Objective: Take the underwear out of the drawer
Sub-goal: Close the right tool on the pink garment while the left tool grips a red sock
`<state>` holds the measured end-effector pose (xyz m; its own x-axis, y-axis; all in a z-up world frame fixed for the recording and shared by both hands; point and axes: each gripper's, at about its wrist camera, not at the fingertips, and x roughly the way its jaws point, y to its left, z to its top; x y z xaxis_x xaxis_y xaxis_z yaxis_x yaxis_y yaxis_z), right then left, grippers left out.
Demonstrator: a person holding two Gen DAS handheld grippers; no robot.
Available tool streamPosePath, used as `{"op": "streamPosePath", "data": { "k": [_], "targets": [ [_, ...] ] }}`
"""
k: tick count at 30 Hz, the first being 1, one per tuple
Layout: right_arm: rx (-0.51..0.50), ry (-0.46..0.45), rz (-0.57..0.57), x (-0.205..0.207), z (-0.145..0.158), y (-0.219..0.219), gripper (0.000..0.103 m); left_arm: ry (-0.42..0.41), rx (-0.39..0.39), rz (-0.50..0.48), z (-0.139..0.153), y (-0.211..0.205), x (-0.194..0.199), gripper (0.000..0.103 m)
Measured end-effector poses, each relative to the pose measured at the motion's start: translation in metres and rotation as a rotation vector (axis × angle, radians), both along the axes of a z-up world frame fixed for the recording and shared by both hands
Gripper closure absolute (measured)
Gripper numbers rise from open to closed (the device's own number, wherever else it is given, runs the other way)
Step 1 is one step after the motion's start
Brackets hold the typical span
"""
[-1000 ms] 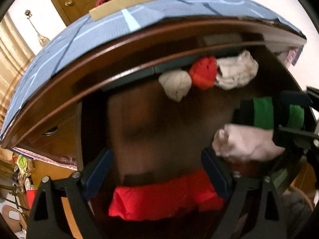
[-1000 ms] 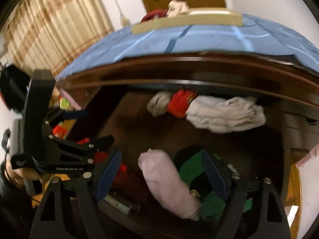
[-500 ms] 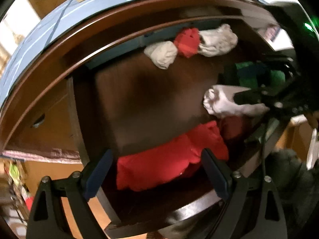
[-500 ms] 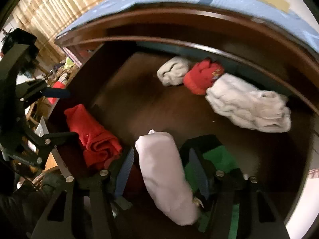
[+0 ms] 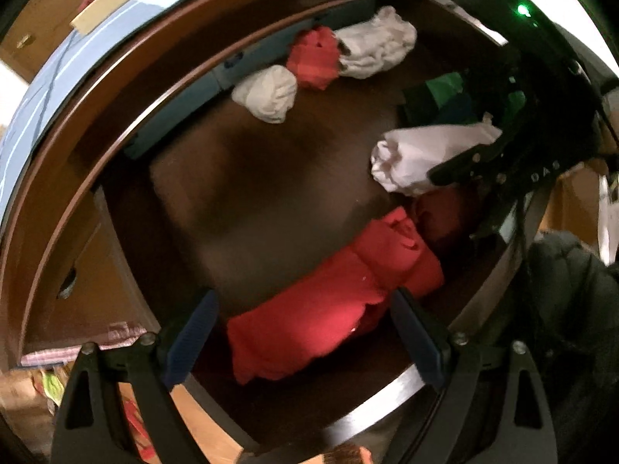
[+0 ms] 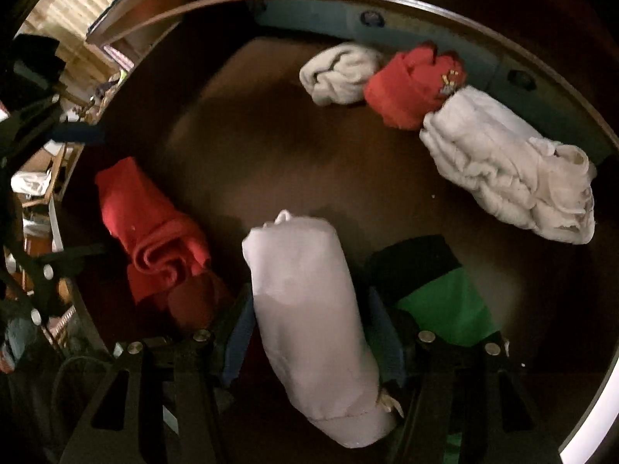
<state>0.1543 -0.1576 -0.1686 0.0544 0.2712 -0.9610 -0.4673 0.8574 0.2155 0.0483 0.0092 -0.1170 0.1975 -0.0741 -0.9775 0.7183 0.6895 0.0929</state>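
Nothing is out of the drawer [image 5: 116, 239] yet: right gripper [image 6: 311, 332] straddles the white roll [image 6: 309, 309], grip uncertain; left gripper [image 5: 305, 332] hangs released over red underwear [image 5: 329, 309].

Left gripper [image 5: 305, 338] hung over the near left of the open drawer, angled down into it, jaws spread wide, blue pads well apart, nothing touching them. Right gripper [image 6: 309, 332] sat low at the near right, pointing toward the far side, jaws narrowed, one blue pad on each flank of the pale rolled underwear [image 6: 309, 309]; contact looked close but a firm clamp wasn't clear. Its black frame [image 5: 514, 162] showed at the left camera's right edge.
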Motion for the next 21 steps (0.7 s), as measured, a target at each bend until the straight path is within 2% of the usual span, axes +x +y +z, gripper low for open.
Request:
{"op": "streamPosePath", "data": {
  "k": [5, 12, 13, 14, 15, 17, 21],
  "targets": [
    [-0.075, 0.037, 0.067, 0.000, -0.008, -0.002, 0.044, 0.040, 0.034, -0.110, -0.005, -0.007, 0.005, 0.011],
    [-0.139, 0.056, 0.158, 0.001, -0.016, 0.007, 0.045, 0.159, 0.085, -0.230, -0.017, -0.017, 0.019, 0.011],
    [-0.146, 0.051, 0.165, 0.001, -0.015, 0.008, 0.048, 0.165, 0.100, -0.263, -0.017, -0.019, 0.019, 0.011],
    [-0.149, 0.046, 0.167, 0.001, -0.014, 0.008, 0.058, 0.165, 0.111, -0.285, -0.017, -0.020, 0.020, 0.011],
    [-0.138, 0.044, 0.155, 0.003, -0.012, 0.005, 0.067, 0.163, 0.128, -0.302, -0.018, -0.020, 0.021, 0.011],
    [-0.124, 0.020, 0.100, 0.007, -0.005, -0.003, 0.070, 0.159, 0.181, -0.313, -0.024, -0.021, 0.026, 0.011],
    [-0.036, -0.041, -0.044, 0.014, 0.007, -0.029, 0.072, 0.234, 0.171, -0.301, -0.031, -0.024, 0.033, 0.011]
  ]
}}
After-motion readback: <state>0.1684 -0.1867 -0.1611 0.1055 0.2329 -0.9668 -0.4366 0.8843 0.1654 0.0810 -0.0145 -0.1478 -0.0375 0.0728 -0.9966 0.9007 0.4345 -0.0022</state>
